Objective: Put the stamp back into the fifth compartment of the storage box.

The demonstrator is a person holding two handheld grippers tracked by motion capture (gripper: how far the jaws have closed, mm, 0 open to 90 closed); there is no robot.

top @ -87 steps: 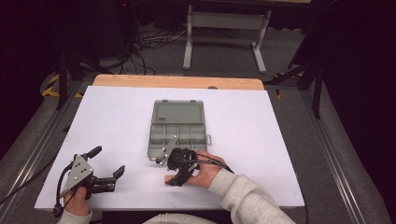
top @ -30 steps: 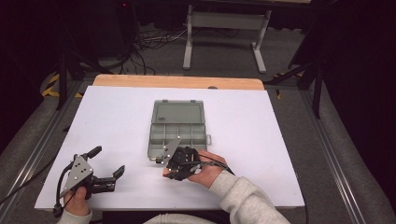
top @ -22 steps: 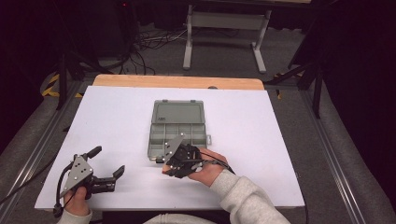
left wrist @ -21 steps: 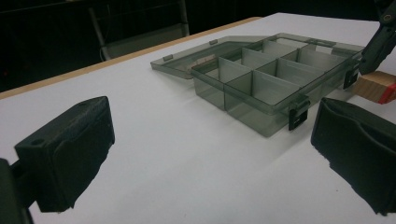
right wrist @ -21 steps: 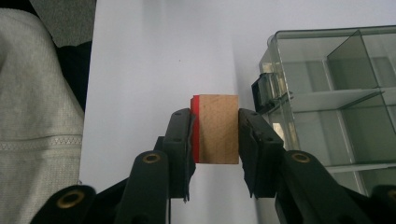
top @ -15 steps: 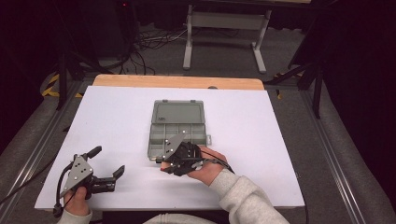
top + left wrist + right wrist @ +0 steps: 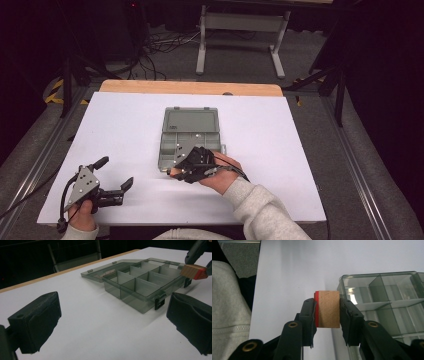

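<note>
A small wooden block with one red face (image 7: 327, 309) sits clamped between the jaws of my right gripper (image 7: 327, 315). In the high view that right gripper (image 7: 176, 171) hovers at the near left corner of an open grey compartment box (image 7: 186, 142). The block (image 7: 193, 271) hangs just above the box's near edge (image 7: 150, 303) in the left gripper view. The box's lid (image 7: 191, 121) lies flat behind it, and the compartments I can see hold nothing. My left gripper (image 7: 119, 176) rests low at the table's front left, jaws wide apart, nothing between them.
The white table top (image 7: 120, 125) spreads around the box, with a wooden strip (image 7: 190, 88) along its far edge. A metal stand (image 7: 240, 35) and cables (image 7: 160, 45) lie on the floor beyond. A grey sleeve (image 7: 229, 302) fills the left of the right gripper view.
My right gripper has carried the block leftward and a little forward, from the box's front right area to its near left corner. The left gripper has stayed still.
</note>
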